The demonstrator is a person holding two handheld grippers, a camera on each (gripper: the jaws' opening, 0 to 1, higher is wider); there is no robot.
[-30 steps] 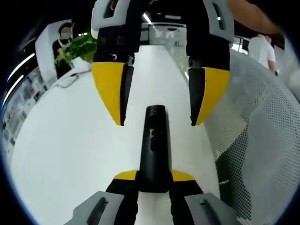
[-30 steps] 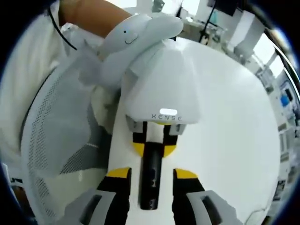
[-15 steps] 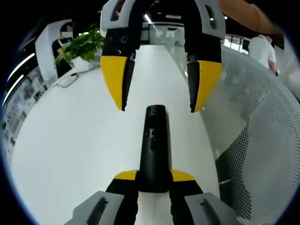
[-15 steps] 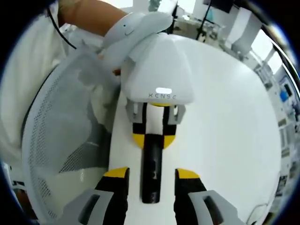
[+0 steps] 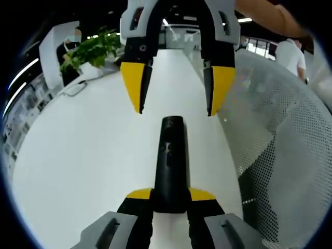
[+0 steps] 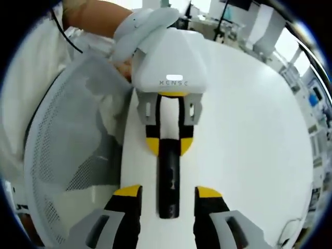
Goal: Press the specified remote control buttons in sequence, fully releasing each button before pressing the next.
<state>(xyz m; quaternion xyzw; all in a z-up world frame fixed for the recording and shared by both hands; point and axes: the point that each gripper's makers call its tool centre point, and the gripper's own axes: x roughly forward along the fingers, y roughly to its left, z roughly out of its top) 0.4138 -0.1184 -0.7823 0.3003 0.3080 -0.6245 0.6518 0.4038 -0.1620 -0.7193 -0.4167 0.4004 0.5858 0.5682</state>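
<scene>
A black remote control (image 5: 170,155) lies lengthwise on the white table (image 5: 78,155). My left gripper (image 5: 170,194) is shut on its near end, with the yellow tips pressed to both sides. My right gripper (image 5: 176,98) comes in from the top of the left gripper view, open, its tips just past the remote's far end and apart from it. In the right gripper view the remote (image 6: 168,179) lies between the spread jaws of my right gripper (image 6: 167,193) without touching them. Opposite, the left gripper (image 6: 168,147) clamps the remote under its white housing.
A white mesh chair back (image 5: 280,150) stands along the table's edge, also seen as the mesh chair (image 6: 67,145). A potted plant (image 5: 91,52) sits at the far end of the table. A person's arm (image 6: 98,18) holds the left gripper. A person in white (image 5: 290,54) stands far off.
My right gripper has drawn back along the remote toward its end, staying open. The left gripper keeps its hold and the remote has not moved.
</scene>
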